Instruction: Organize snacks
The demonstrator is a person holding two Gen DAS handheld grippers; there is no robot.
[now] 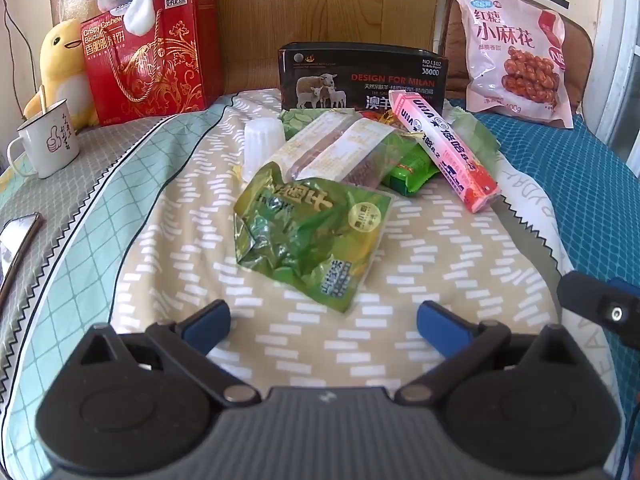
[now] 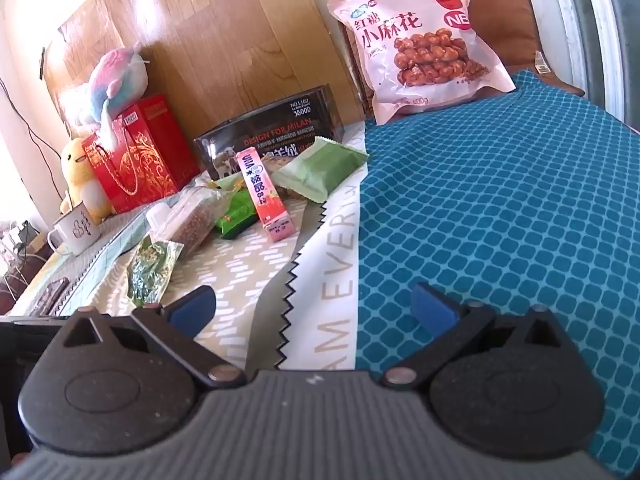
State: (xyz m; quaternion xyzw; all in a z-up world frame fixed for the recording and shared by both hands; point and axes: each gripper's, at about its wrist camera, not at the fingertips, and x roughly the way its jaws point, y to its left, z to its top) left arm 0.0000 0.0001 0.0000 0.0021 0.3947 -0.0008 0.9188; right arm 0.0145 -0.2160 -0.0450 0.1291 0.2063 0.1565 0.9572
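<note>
A pile of snacks lies on the patterned cloth. Nearest is a crumpled green foil bag (image 1: 308,236) (image 2: 154,270). Behind it lie a clear packet of brown snacks (image 1: 336,150) (image 2: 196,220), a small bright green pack (image 1: 408,168) (image 2: 236,214), a pink carton (image 1: 444,148) (image 2: 264,196) and a pale green wrapper (image 2: 320,170). A black box (image 1: 364,76) (image 2: 272,136) stands behind them. A big pink snack bag (image 1: 516,52) (image 2: 420,48) leans at the back right. My left gripper (image 1: 324,324) stands open just short of the foil bag. My right gripper (image 2: 314,310) is open over the cloth's edge, holding nothing.
A red gift box (image 1: 148,56) with plush toys (image 1: 60,64) stands at the back left, a white mug (image 1: 46,142) beside it. A phone (image 1: 18,236) lies at the left edge. A white ribbed cup (image 1: 262,144) sits by the snacks. Teal cloth (image 2: 500,200) covers the right side.
</note>
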